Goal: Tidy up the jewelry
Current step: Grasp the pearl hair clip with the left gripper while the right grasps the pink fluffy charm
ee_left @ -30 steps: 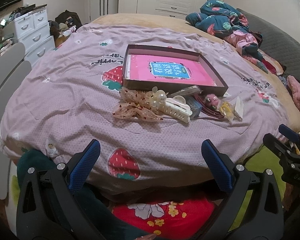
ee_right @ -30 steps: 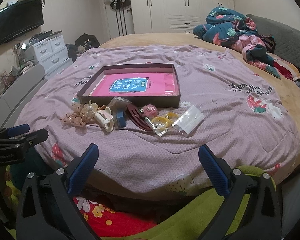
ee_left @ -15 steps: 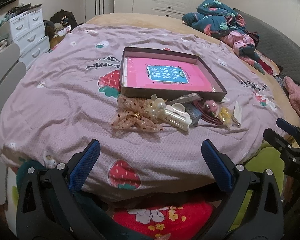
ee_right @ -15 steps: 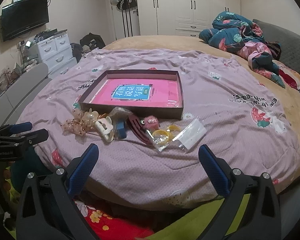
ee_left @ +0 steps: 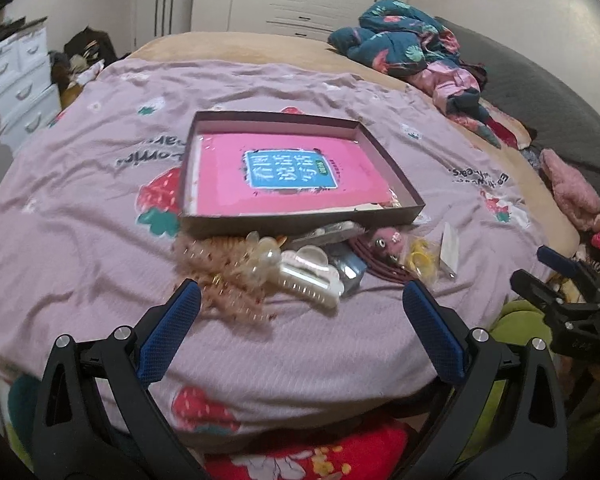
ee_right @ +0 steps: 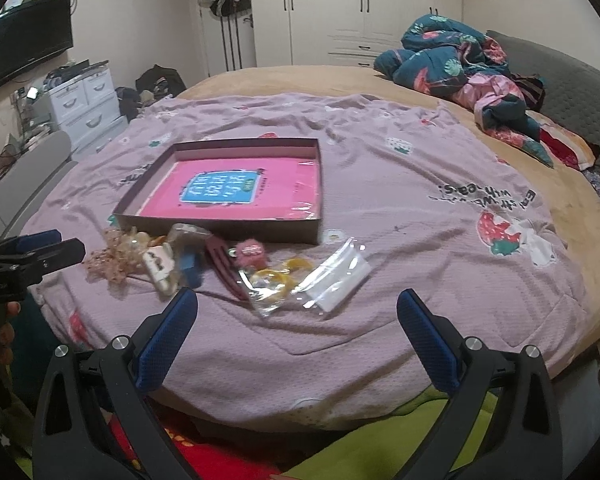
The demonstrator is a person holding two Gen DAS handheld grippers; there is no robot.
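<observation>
On the lilac bedspread (ee_left: 80, 240), at 12 o'clock from the left gripper (ee_left: 300, 304), the jewelry pile (ee_left: 300, 264) is heaped touching the shallow box (ee_left: 300, 224)'s near wall. Both the left gripper and the right gripper (ee_right: 296, 312) are spread wide, nothing held. A tangle could be dragged: the lace bow (ee_left: 216, 276), cream claw clip (ee_left: 312, 276) and clear bags (ee_right: 324, 280) overlap, so several pieces might be lifted together.

Hair bow (ee_left: 220, 276) blurs in left view, detail lost. Box (ee_left: 300, 222) front wall hides its inner floor strip. Clear bag (ee_right: 276, 286) contents too small to identify; hand (ee_right: 6, 324) cut by frame edge.
</observation>
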